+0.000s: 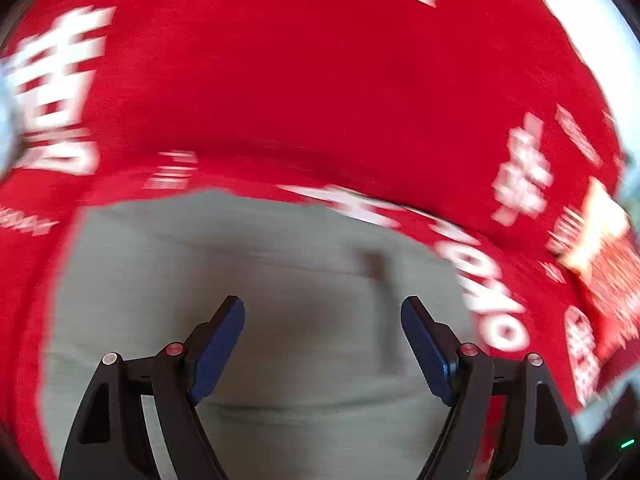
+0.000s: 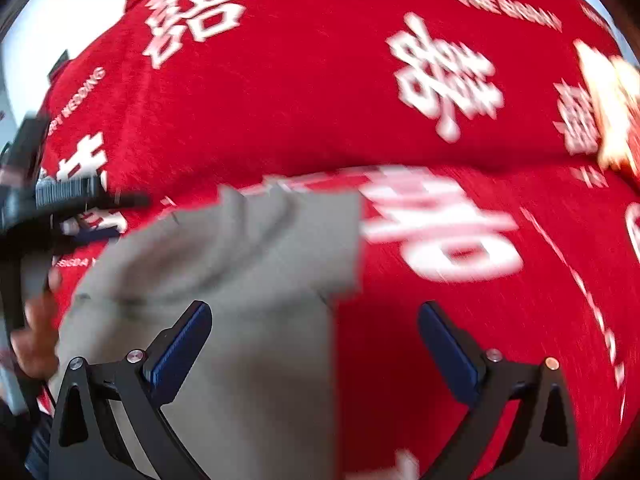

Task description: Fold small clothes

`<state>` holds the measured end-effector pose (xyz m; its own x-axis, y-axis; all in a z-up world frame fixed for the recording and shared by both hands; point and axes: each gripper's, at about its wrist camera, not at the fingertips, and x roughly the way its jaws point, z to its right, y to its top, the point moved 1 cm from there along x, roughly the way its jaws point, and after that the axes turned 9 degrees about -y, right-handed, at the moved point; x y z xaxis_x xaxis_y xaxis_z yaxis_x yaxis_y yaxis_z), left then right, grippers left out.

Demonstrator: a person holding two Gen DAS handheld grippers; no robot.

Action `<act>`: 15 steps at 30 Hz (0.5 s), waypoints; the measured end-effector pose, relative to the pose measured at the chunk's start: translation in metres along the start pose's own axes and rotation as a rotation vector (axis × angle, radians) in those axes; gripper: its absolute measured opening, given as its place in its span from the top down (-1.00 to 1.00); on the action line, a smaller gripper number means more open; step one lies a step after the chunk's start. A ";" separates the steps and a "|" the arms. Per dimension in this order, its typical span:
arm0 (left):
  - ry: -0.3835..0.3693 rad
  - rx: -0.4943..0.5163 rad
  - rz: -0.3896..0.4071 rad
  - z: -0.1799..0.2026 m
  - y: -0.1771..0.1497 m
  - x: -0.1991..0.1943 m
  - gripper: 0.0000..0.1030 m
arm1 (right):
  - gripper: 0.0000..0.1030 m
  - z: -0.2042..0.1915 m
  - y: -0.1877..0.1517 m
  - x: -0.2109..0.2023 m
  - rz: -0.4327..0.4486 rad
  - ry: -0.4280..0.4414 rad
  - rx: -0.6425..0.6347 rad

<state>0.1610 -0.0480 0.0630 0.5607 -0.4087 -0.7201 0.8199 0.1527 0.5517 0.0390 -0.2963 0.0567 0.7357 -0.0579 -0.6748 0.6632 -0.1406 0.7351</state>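
A red cloth (image 2: pixel 300 92) printed "WEDDING" carries a grey garment (image 2: pixel 240 300); both grippers (image 1: pixel 322 344) (image 2: pixel 314 344) gape wide, empty.

grey garment (image 2: pixel 224 280) blurred, cut off below, cloth lettering (image 1: pixel 60 92) smeared

The garment (image 2: pixel 224 288) lies, apparently folded, on the printed cloth (image 2: pixel 320 100).
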 end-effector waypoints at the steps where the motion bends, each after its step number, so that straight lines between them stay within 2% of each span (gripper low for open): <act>1: 0.039 -0.049 0.016 -0.026 0.002 -0.006 -0.58 | -0.99 -0.020 0.009 0.003 0.003 0.033 -0.029; 5: 0.127 -0.234 -0.009 -0.107 0.002 -0.012 -0.58 | -0.99 -0.099 0.027 0.022 -0.026 0.195 -0.141; 7: 0.148 -0.274 -0.031 -0.131 -0.002 -0.010 -0.58 | -0.99 -0.136 0.031 0.045 -0.076 0.242 -0.164; 9: 0.150 -0.281 -0.042 -0.143 -0.005 -0.006 -0.58 | -0.99 -0.156 0.033 0.067 -0.134 0.272 -0.166; 10: 0.150 -0.268 -0.052 -0.141 -0.005 -0.001 -0.58 | -0.99 -0.161 0.035 0.081 -0.168 0.260 -0.155; 12: 0.172 -0.219 -0.059 -0.132 -0.005 0.006 -0.58 | -0.99 -0.155 0.034 0.105 -0.216 0.172 -0.125; 15: 0.193 -0.121 -0.089 -0.114 -0.006 0.017 -0.58 | -0.92 -0.116 0.029 0.119 -0.249 -0.021 -0.059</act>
<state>0.1786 0.0464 -0.0001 0.4880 -0.2481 -0.8369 0.8683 0.2354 0.4366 0.1614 -0.1927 0.0056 0.5462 -0.0493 -0.8362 0.8309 -0.0949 0.5483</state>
